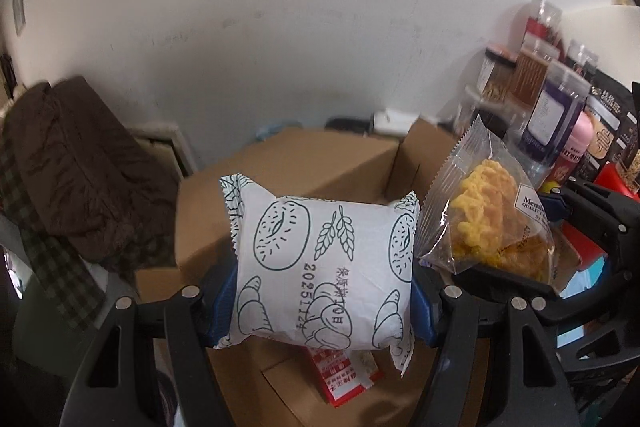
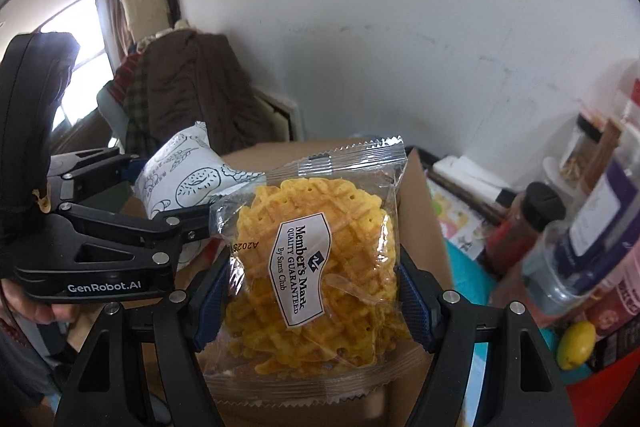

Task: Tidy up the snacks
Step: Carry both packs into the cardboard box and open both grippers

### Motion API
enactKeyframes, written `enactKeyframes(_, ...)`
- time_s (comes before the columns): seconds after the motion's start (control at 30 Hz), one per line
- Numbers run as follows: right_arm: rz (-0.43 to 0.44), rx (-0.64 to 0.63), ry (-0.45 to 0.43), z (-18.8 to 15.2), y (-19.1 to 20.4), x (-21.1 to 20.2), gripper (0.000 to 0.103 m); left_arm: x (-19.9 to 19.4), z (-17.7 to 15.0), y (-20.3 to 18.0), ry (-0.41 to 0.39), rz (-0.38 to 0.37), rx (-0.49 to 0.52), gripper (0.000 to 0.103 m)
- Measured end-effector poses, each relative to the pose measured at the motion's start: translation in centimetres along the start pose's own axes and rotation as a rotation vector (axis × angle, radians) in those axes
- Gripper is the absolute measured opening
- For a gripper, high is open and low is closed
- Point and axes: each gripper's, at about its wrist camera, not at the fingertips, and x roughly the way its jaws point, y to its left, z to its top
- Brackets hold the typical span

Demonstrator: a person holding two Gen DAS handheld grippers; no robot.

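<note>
Blue pads of the left gripper clamp the white bread packet by its sides, keeping its flat face up. At two o'clock, the right gripper grips the clear waffle packet likewise. Beyond, at twelve o'clock, waits the open cardboard box, probably their destination.

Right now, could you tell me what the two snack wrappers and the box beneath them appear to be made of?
White packet: likely matte plastic film, possibly paper-like; opaque, soft creases, green line-drawn pastries.
Waffle packet: clear glossy plastic film; the yellow waffle shows through, with glare and serrated sealed ends.
Box: brown cardboard, matte, with folded flaps.
</note>
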Motion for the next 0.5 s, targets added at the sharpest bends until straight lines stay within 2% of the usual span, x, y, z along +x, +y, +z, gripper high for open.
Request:
enactKeyframes(0.17, -0.002, 0.011, 0.059, -0.5, -0.5, 2.2, 0.074, 1.6, -0.2, 0.3, 0.068, 0.016, 0.008, 0.069)
enactKeyframes(0.23, -0.030, 0.003, 0.078, -0.6, -0.4, 2.8, 0.075, 2.0, -0.3, 0.0, 0.082, 0.025, 0.013, 0.069)
enactKeyframes(0.5, -0.074, -0.023, 0.103, -0.6, -0.8, 3.3, 0.077, 4.7, -0.9, 0.0, 0.221, 0.056, -0.004, 0.070)
